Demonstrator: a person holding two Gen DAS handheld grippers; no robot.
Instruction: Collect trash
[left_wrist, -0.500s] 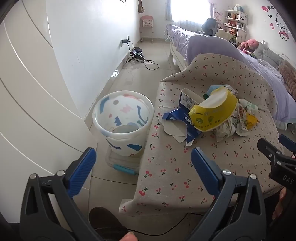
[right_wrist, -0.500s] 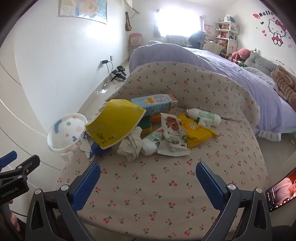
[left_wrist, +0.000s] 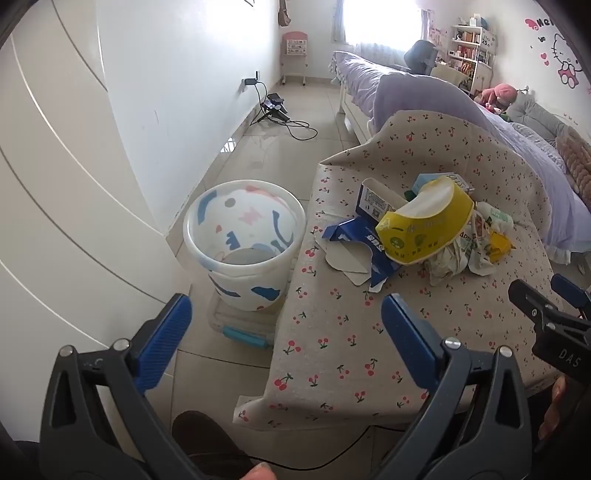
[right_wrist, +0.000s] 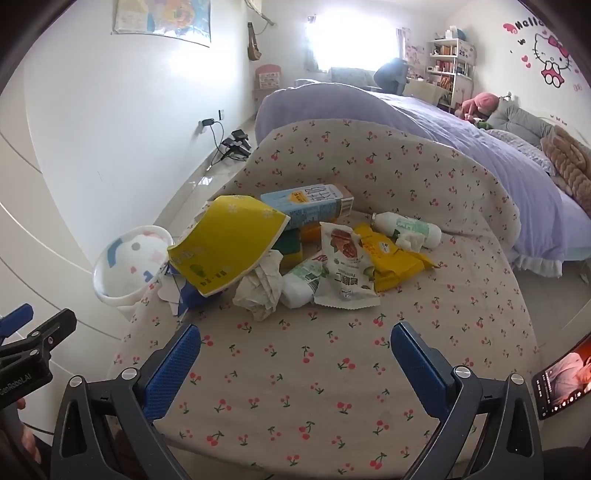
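Bright daylight; window (right_wrist: 349, 40) blown out, fisheye-warped edges.

Purple bed (right_wrist: 461, 125) beside cherry-print cloth (right_wrist: 332, 354).

You see a beige cloth with small red cherries (right_wrist: 332, 369) in the middle of the frame. On it lie a bright yellow paper wrapper (right_wrist: 229, 240), a light blue carton (right_wrist: 306, 206) and a white bottle with green print (right_wrist: 410, 229). At left, your round white bin has blue and pink shapes (left_wrist: 243, 243). The blanket at upper right is purple (right_wrist: 443, 125).
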